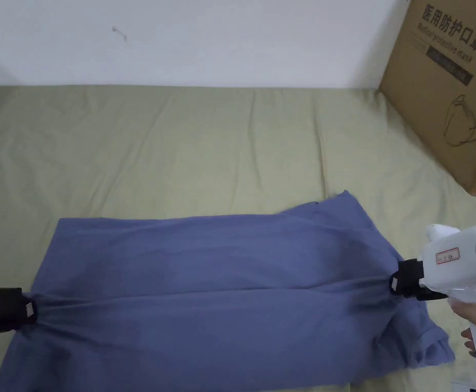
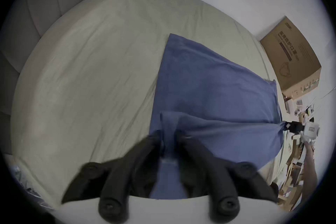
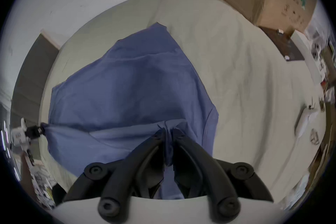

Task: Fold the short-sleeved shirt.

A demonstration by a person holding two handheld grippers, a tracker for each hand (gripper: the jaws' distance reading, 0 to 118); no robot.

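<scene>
The left gripper (image 1: 27, 310) pinched the shirt (image 1: 221, 286) at its left edge; its own view (image 2: 168, 138) showed cloth bunched between both jaws, and a headboard (image 2: 45, 15) beyond. The blue shirt lay stretched taut across the bed (image 1: 181, 148), creased between the grips. The right gripper (image 1: 396, 283) clamped the right edge, near a box (image 1: 451, 87).
</scene>
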